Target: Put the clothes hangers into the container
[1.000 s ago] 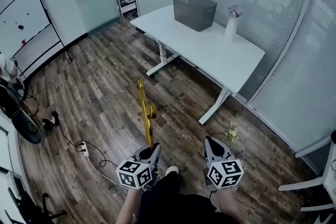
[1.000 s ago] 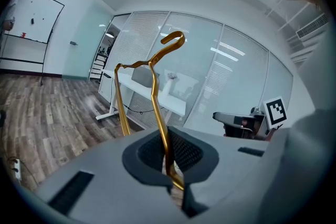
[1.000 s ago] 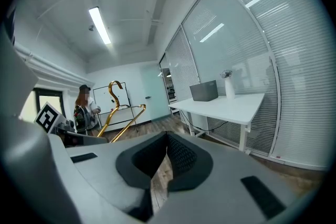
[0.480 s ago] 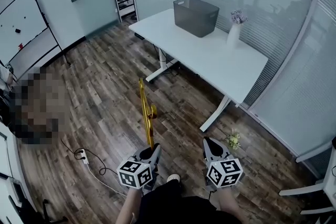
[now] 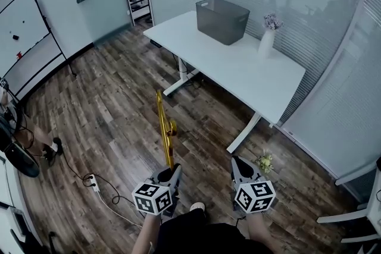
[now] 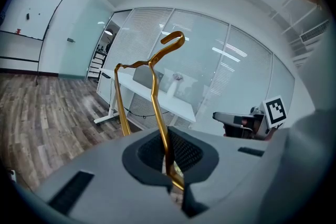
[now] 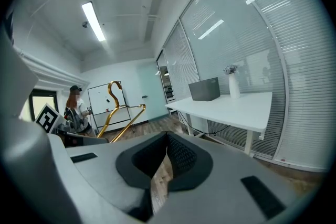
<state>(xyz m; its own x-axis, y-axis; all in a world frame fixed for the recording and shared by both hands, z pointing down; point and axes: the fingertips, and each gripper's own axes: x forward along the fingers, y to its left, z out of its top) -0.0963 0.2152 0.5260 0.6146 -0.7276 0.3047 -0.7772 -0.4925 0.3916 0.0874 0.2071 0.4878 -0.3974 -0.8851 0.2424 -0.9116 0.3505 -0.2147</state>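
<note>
A gold clothes hanger (image 5: 165, 128) stands up from my left gripper (image 5: 171, 171), which is shut on its lower bar. In the left gripper view the hanger (image 6: 157, 92) rises from between the closed pads of the left gripper (image 6: 170, 186), hook on top. My right gripper (image 5: 239, 165) is level beside it, shut with nothing in it; in the right gripper view only floor shows past the right gripper (image 7: 160, 186). The grey container (image 5: 221, 12) sits on the far end of the white table (image 5: 238, 68), well ahead of both grippers. The right gripper view also shows the container (image 7: 205, 89) and the hanger (image 7: 118, 113).
A white vase (image 5: 266, 38) with flowers stands on the table near the container. A flower sprig (image 5: 263, 160) lies on the wood floor by the table leg. A power strip (image 5: 90, 178) with cable lies at left, a whiteboard (image 5: 24, 38) stands beyond it, and a chair base (image 5: 351, 217) is at right.
Both grippers and the hanger have moved forward together toward the table, so the table and container sit slightly nearer. The grip on the hanger is unchanged.
</note>
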